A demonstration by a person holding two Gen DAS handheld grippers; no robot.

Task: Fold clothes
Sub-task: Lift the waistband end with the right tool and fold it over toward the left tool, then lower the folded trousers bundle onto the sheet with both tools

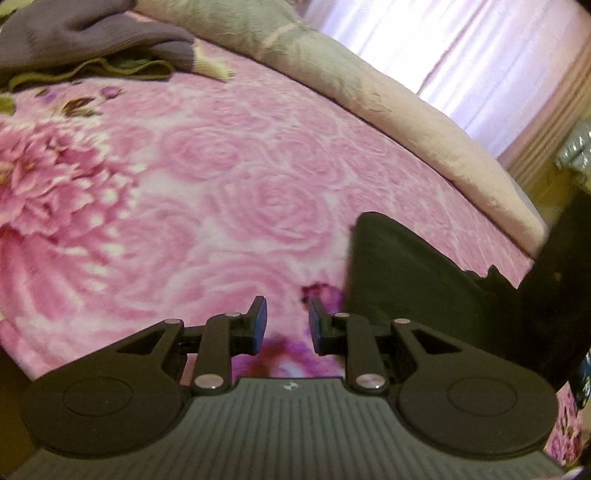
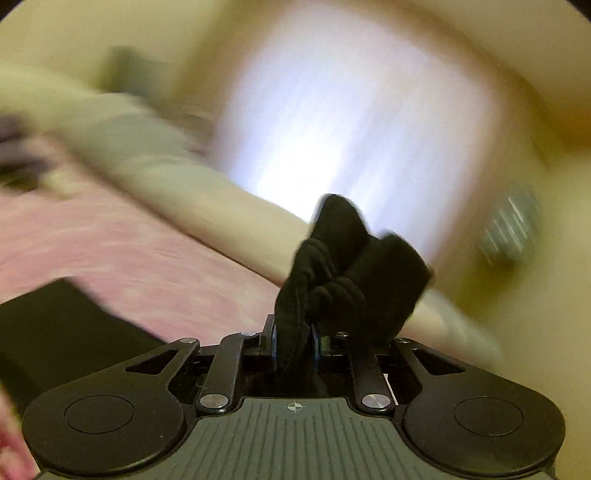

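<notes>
A black garment (image 1: 413,273) lies partly on the pink bedspread at the right of the left wrist view, rising off the bed toward the right edge. My left gripper (image 1: 284,325) hovers just left of it, open, with nothing between its blue pads. In the blurred right wrist view my right gripper (image 2: 293,343) is shut on a bunched edge of the black garment (image 2: 343,258), which sticks up past the fingers. More black cloth (image 2: 62,325) trails at the lower left.
The pink rose-patterned bedspread (image 1: 221,177) covers the bed. A purple garment (image 1: 92,33) and an olive one (image 1: 96,70) are piled at the far left. A beige folded blanket (image 1: 369,88) runs along the far edge, with bright curtains (image 1: 443,40) behind.
</notes>
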